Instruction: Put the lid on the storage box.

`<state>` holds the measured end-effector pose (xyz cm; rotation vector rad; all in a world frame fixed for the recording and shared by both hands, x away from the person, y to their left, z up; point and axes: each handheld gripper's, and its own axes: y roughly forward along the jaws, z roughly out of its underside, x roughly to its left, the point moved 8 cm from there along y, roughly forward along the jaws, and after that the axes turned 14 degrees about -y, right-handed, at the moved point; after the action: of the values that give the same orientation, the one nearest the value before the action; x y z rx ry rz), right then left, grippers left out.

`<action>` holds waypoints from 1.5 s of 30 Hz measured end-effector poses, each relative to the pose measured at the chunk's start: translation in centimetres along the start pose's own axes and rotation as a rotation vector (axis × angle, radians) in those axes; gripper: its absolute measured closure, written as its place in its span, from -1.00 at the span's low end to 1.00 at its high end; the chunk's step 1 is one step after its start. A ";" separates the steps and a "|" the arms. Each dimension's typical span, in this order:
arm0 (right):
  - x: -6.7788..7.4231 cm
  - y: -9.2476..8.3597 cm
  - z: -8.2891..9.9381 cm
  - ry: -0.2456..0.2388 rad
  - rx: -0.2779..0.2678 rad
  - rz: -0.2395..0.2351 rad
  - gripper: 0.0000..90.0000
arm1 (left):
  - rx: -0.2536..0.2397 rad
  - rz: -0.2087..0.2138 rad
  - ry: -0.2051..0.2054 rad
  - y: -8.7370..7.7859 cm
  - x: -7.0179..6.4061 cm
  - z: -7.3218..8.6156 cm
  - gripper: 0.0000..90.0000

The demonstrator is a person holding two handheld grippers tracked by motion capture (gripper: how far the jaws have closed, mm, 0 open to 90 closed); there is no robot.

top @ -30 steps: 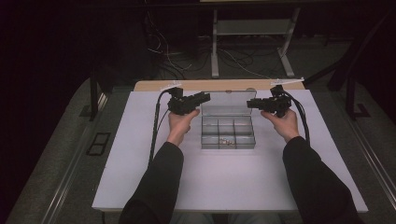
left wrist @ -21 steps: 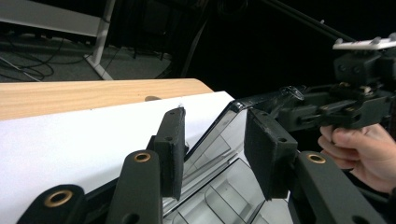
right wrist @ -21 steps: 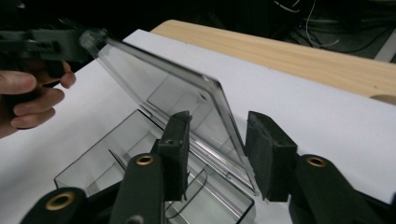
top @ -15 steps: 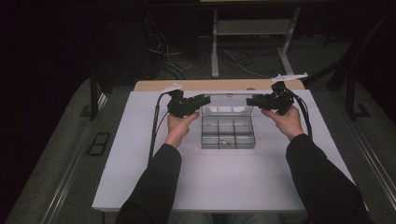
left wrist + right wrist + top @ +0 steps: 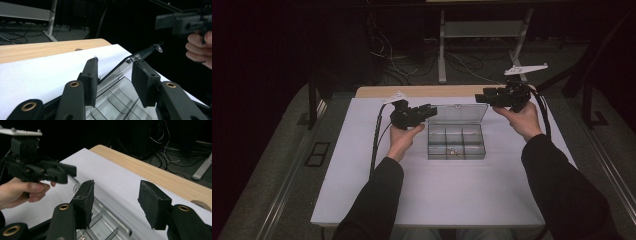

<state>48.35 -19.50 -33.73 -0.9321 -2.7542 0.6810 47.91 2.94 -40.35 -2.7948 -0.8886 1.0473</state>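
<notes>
A clear plastic compartment box (image 5: 456, 142) sits mid-table with its lid (image 5: 459, 113) raised at the back. Small bits lie in a front compartment (image 5: 452, 150). My left gripper (image 5: 430, 109) hovers at the lid's left end, open; in the left gripper view its jaws (image 5: 116, 80) straddle the lid's edge (image 5: 140, 53) with a wide gap. My right gripper (image 5: 480, 96) is held above the lid's right end, open (image 5: 119, 203), nothing between its pads. The box's dividers (image 5: 100, 225) show below the right jaws, and the left gripper (image 5: 42, 171) beyond them.
A white sheet (image 5: 422, 190) covers the table, with a strip of bare wood (image 5: 432, 91) along the far edge. Behind the table are a metal stand (image 5: 442, 50) and loose cables (image 5: 402, 65) on the floor. Cables trail from both grippers.
The right gripper has risen and drifted a little toward the far right. The left gripper has shifted slightly nearer to the person. The box has stayed in place.
</notes>
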 end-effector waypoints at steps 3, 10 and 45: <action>-0.1 0.1 -0.5 0.004 0.001 0.008 0.20 | 0.004 -0.001 0.010 -0.1 -0.1 0.2 0.23; 0.2 1.3 -0.3 0.013 0.043 -0.003 0.82 | 0.014 -0.009 0.039 -0.6 -0.4 0.8 0.20; 5.0 3.6 3.5 0.014 0.141 -0.119 0.98 | 0.103 -0.095 0.052 -1.6 -1.1 3.5 -0.23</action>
<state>45.31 -15.31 -38.52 -0.7347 -2.6822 0.8307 44.30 3.13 -42.03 -2.6546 -0.9235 0.9738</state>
